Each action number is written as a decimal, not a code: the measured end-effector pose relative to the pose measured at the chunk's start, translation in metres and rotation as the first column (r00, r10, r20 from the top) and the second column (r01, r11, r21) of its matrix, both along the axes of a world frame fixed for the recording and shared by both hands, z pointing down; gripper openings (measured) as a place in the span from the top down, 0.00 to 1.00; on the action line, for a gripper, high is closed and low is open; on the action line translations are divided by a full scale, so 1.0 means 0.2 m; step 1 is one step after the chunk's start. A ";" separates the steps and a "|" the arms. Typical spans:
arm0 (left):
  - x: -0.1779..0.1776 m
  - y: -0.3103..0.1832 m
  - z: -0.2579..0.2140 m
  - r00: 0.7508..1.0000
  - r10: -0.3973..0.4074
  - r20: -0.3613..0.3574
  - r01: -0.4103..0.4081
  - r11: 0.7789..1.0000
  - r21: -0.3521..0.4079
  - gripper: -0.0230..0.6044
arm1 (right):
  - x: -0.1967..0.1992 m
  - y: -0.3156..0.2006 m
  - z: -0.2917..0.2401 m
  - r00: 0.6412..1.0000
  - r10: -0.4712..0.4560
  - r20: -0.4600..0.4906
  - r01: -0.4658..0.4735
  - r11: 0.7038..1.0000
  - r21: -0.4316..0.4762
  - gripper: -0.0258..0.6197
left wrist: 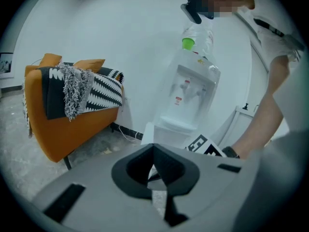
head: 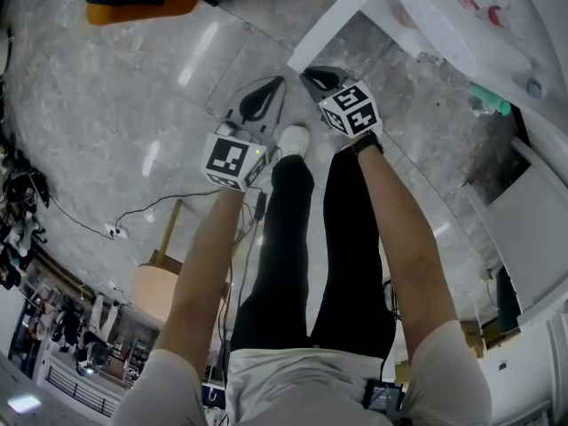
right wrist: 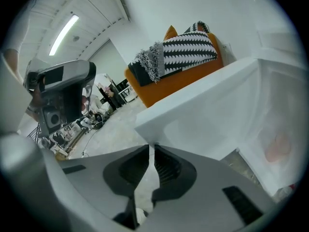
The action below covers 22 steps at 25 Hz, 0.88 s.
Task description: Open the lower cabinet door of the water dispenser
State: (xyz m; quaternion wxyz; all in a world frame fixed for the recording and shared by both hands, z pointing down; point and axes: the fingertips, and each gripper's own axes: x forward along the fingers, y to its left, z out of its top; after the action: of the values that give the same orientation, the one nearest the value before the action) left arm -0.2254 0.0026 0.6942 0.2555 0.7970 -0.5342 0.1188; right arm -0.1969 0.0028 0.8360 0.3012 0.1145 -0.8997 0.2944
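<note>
The lower cabinet door (head: 342,20) of the water dispenser (left wrist: 188,100) stands swung out from the white body, its free edge reaching over the floor (head: 133,105) toward the person. In the head view that door shows as a long white panel at the upper right, seen along its top edge. The right tool (right wrist: 152,146) sits with its tips right at the door's outer corner. Its jaws are drawn almost together, leaving only a thin slit through which the floor shows. Whether the tips actually pinch the door I cannot tell. The left tool (left wrist: 153,146) hovers just beside the right one, a little further from the door. Its jaws are closed tip to tip with nothing between them.

Both forearms reach forward over the person's legs in black trousers, with a light shoe (head: 293,138) below the tools. On top of the dispenser stands a clear bottle (left wrist: 198,37) turned neck down. To the dispenser's left, against the white wall, is an orange armchair (left wrist: 63,124) draped with a black-and-white striped blanket (left wrist: 104,88)
</note>
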 end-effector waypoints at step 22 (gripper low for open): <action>-0.22 0.05 0.05 0.995 -0.099 -0.015 0.098 0.995 -0.013 0.96 | -0.25 -0.12 0.00 1.000 -0.013 0.004 0.013 1.000 0.009 0.92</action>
State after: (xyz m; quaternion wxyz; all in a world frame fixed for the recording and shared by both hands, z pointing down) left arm -0.2699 0.0121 0.7032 0.2701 0.7689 -0.5702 0.1033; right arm -0.2476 -0.0217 0.8361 0.3009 0.1093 -0.9023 0.2887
